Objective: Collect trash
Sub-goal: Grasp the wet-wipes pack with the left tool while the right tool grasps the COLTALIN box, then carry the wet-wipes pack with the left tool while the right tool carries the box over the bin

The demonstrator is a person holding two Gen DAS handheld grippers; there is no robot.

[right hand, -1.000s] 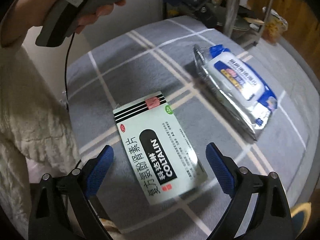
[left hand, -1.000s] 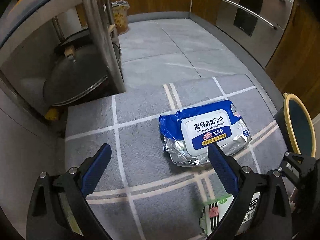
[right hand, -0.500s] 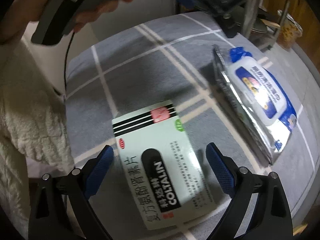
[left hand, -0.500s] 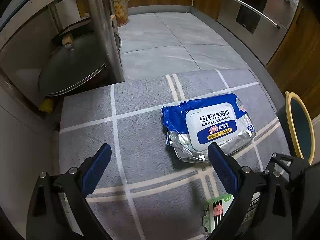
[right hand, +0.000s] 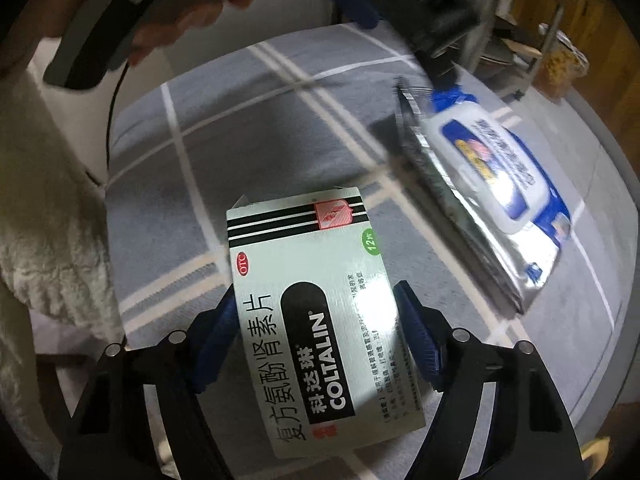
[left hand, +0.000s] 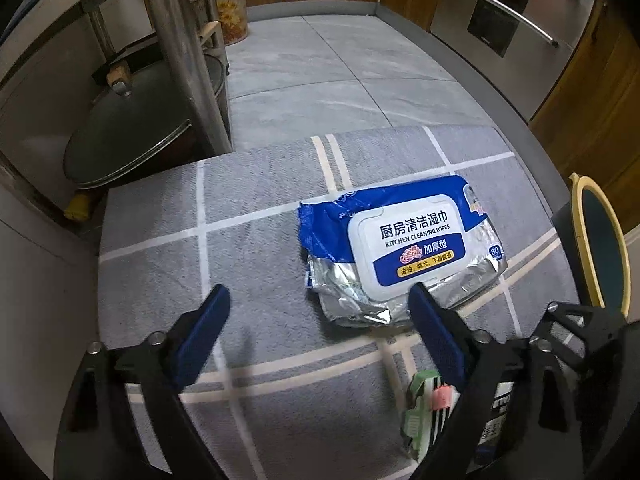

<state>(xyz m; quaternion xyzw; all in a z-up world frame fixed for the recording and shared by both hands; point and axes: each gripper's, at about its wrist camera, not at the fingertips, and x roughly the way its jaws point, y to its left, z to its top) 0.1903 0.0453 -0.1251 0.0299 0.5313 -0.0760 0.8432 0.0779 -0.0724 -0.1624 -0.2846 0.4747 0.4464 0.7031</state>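
A white medicine box [right hand: 320, 312] with black stripes lies on the grey checked rug [right hand: 280, 128]. My right gripper [right hand: 317, 296] straddles it, jaws closing, and the blue pads meet its two long edges. The box's left edge overlaps the left pad. A blue and silver pack of kitchen wipes [left hand: 404, 248] lies further out on the rug [left hand: 260, 240]. My left gripper [left hand: 317, 298] hovers over the rug just short of the pack, jaws closing. Only the pack's crumpled foil end shows between its fingertips, untouched. The box's end [left hand: 424, 412] peeks past the right finger.
A dark bin with a yellow rim [left hand: 596, 232] stands at the rug's right edge. A metal rack leg [left hand: 184, 60] and a large pan lid [left hand: 132, 132] are at the left. A lined waste bin [left hand: 230, 12] stands far back. A fleecy sleeve [right hand: 40, 240] is at the left.
The right gripper has come down over the medicine box and its jaws have narrowed onto it. The left gripper's jaws have narrowed a little; the left hand has hardly moved.
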